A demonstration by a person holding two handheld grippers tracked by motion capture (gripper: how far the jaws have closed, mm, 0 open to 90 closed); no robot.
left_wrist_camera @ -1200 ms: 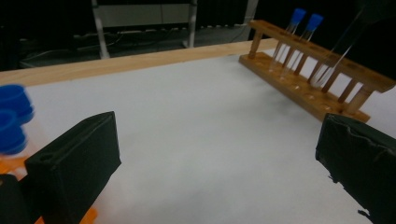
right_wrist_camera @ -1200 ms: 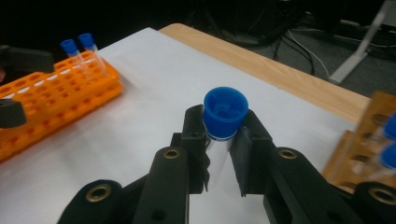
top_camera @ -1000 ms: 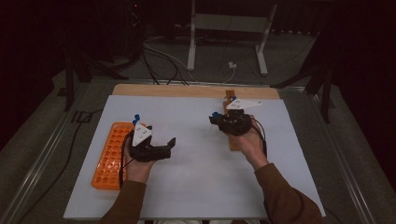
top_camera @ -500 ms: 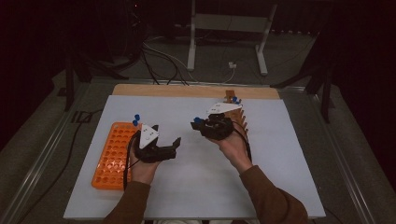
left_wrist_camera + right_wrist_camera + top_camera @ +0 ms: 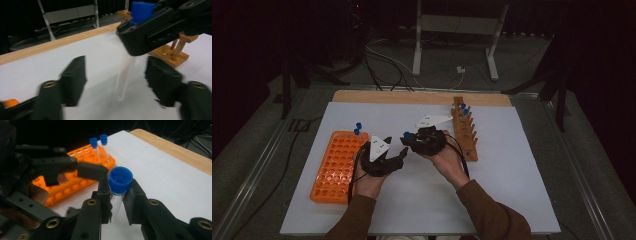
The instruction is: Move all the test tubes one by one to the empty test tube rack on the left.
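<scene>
Tube (image 5: 124, 75) hangs upright from your right gripper (image 5: 117, 195), clamped just under its blue cap (image 5: 120, 180); your left gripper (image 5: 115, 77), jaws half-closed and just narrowing, straddles it untouched.

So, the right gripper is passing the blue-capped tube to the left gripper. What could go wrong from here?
1. The right gripper grips the test tube just under its blue cap, so the long body hangs free and may swing or slip.
2. The left gripper has just been closing, with the tube between its jaws but not yet touched; closing off-centre could knock it sideways.
3. If the right gripper lets go too early, the tube may drop on the white table.
</scene>
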